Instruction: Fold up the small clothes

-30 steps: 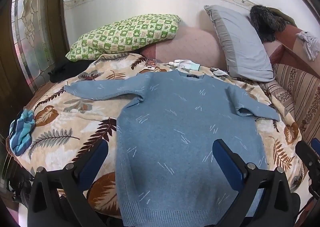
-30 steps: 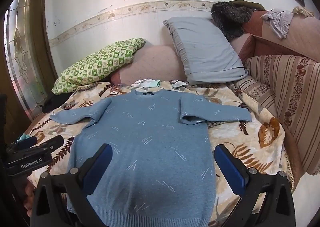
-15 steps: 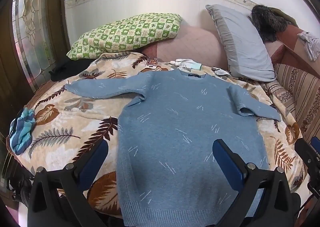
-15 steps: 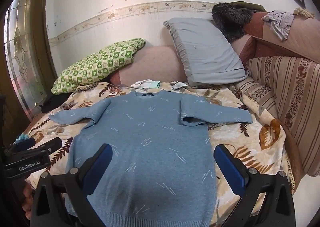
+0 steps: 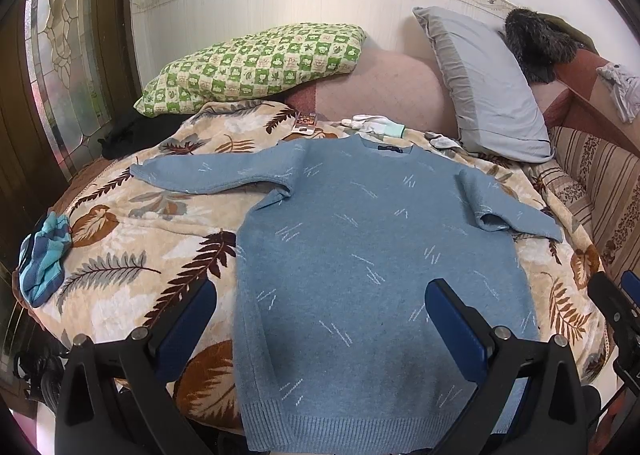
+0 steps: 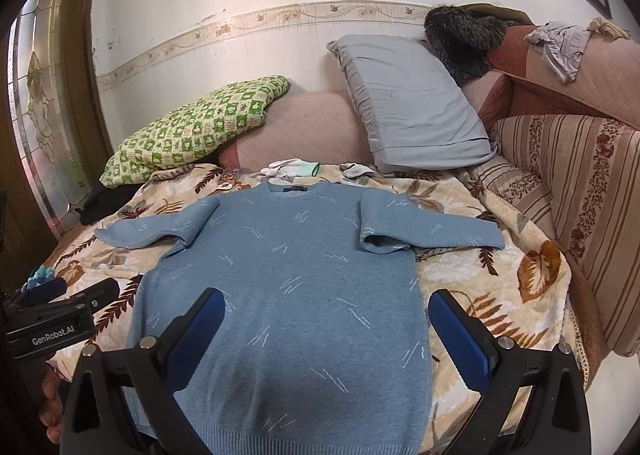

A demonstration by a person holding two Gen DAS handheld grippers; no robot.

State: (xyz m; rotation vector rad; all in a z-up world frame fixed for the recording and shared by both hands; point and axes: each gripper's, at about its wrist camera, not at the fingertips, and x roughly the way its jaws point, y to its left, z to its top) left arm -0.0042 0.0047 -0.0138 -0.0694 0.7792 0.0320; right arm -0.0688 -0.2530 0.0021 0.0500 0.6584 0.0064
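Note:
A light blue sweater [image 5: 360,255] lies flat, front up, on the leaf-print blanket [image 5: 132,255], collar toward the pillows and both sleeves spread sideways. It also shows in the right wrist view [image 6: 288,275]. My left gripper [image 5: 320,299] is open and empty, hovering above the sweater's lower hem. My right gripper [image 6: 326,307] is open and empty, also above the lower part of the sweater. The left gripper's body [image 6: 52,319] shows at the left edge of the right wrist view.
A green checked pillow [image 5: 256,63] and a grey pillow [image 5: 484,83] lean at the back. White socks [image 5: 372,123] and a small packet [image 5: 305,122] lie by the collar. A folded blue striped cloth [image 5: 44,259] sits at the blanket's left edge. A striped sofa arm [image 6: 580,195] is at right.
Both grippers have shifted very slightly; the view has risen a little over the sweater. The sweater has not moved.

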